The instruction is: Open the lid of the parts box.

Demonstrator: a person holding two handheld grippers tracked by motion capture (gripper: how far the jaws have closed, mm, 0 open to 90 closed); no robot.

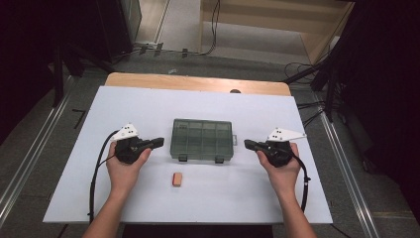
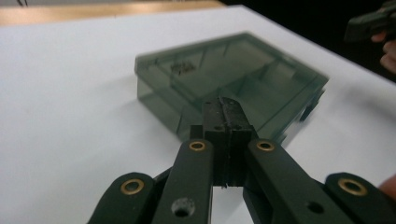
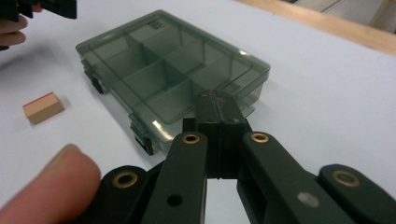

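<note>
- Squarely in the middle of the white table [image 1: 148,106] lay a smoky, see-through compartment box [image 1: 202,139], flat on its base with the lid down and its two dark latches on the edge nearest the person.
- Through the lid the dividers were plain to see in the right gripper view [image 3: 173,70].
- On the person's side of the box, a little left of its centre and apart from it, sat a small tan block with a reddish top [image 1: 177,179].
- To the left of the box, the left gripper [image 1: 158,142] was held low over the table, pointing at the box's left end, close beside it but not touching.
- Its fingers [image 2: 219,116] were pressed together with nothing between them.
- To the right of the box, the right gripper [image 1: 246,144] mirrored it, aimed at the box's right end and just short of it.
- Its fingers [image 3: 212,109] were likewise closed on nothing, tips together.
- A bare hand wrapped each gripper, with forearms coming in from the near edge and a black cable [image 1: 93,183] trailing from the left one.
- Beyond the white sheet, a strip of bare wood [image 1: 198,82] showed along the far edge.
</note>
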